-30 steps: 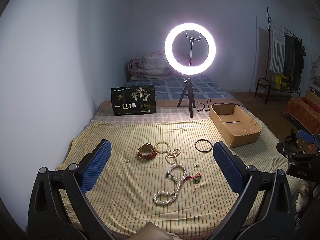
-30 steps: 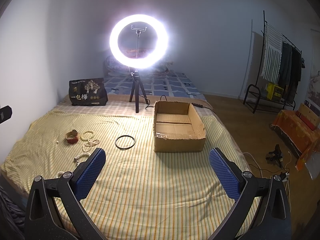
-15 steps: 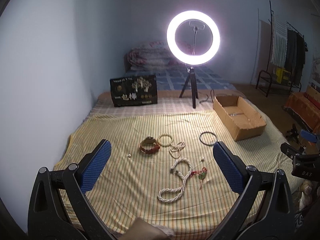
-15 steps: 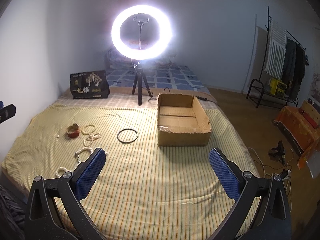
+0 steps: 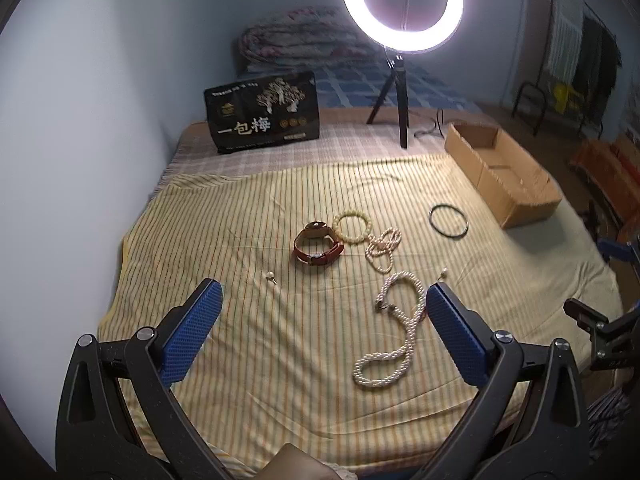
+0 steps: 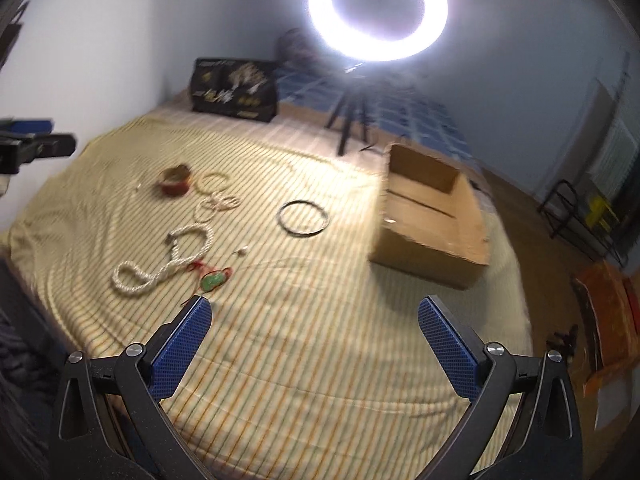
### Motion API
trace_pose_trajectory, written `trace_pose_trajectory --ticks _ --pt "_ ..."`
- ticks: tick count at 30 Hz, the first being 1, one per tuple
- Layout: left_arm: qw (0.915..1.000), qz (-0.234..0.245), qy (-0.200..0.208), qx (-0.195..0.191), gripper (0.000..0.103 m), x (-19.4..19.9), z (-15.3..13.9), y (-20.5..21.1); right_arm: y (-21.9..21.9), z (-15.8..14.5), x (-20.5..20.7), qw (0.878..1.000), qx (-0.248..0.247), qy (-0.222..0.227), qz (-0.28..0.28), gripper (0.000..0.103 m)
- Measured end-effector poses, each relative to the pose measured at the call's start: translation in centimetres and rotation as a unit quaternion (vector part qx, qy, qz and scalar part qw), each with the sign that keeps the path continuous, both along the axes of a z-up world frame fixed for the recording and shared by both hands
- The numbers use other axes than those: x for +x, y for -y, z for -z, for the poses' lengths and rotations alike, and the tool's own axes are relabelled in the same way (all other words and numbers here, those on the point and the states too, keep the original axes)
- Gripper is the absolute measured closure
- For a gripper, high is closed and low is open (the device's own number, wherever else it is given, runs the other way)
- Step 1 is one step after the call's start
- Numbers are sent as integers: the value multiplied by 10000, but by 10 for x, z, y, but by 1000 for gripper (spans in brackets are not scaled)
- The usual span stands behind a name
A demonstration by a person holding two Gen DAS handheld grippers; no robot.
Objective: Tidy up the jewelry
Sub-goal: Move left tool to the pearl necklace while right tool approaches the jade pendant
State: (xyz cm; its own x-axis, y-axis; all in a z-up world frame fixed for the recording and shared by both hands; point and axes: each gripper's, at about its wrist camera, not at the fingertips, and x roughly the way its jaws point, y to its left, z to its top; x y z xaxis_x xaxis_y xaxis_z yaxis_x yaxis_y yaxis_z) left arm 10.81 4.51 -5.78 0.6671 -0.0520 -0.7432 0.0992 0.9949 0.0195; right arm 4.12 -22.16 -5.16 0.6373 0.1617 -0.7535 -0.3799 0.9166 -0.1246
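Jewelry lies mid-frame on the bed (image 5: pixel 240 360); pearl necklace (image 5: pixel 400 328) looks light, limp, slippery (pinch near its clasp). Left claw (image 5: pixel 320 332) and right claw (image 6: pixel 316 344) both spread, empty.

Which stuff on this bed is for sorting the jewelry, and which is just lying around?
For the job: watch, bead bracelet, thin pearl strand, thick pearl necklace, black bangle, green pendant, cardboard box.

Lying about: ring light, black bag, folded quilt.
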Motion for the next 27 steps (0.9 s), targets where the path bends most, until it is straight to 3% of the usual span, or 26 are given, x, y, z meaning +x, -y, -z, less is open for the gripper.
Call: trace_pose_trajectory --ticks 13,21,27 --pt "9994 173 -267 97 0 14 29 -6 -30 39 35 9924 289 -689 -974 1" --pt "9924 519 -908 -652 47 12 55 -7 -50 70 50 9750 422 -1388 -1683 34" --pt "9810 899 -1424 -958 69 8 74 7 -65 90 61 9612 560 -1787 -2025 49"
